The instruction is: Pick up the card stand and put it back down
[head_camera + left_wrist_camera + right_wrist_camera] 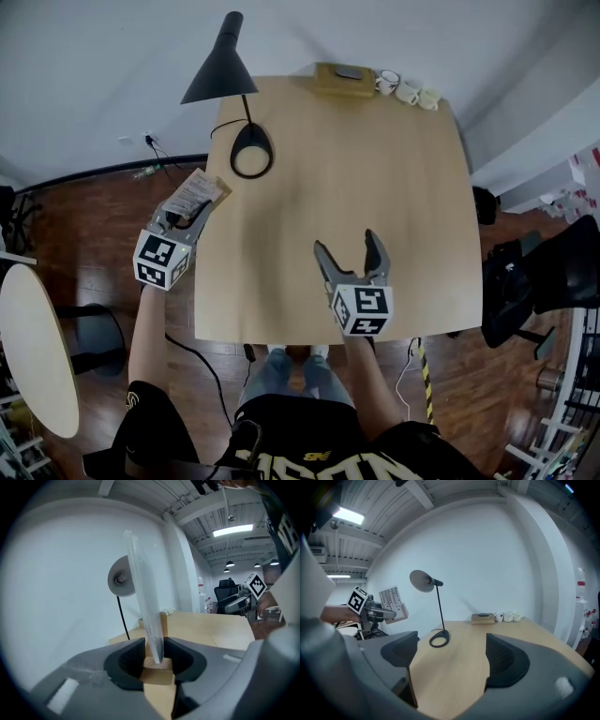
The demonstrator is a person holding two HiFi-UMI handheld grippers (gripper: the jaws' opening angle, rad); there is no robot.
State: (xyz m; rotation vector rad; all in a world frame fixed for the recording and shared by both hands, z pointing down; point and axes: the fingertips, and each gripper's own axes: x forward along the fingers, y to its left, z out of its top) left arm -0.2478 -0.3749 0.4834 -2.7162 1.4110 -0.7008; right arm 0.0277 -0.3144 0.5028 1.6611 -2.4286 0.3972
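Observation:
The card stand (195,195), a wooden base with a clear upright panel and a printed card, is held off the table's left edge by my left gripper (184,220). In the left gripper view the clear panel (145,616) rises edge-on from the wooden base (157,670), with both pads shut on it. The right gripper view shows the stand (393,603) at the left, in the air. My right gripper (350,251) is open over the near middle of the table with nothing between its fingers.
The light wooden table (375,178) carries a black desk lamp (234,94) at its far left, and a wooden box (344,79) and three white cups (408,90) at the far edge. A black chair (534,281) stands at the right, a round table (33,347) at the left.

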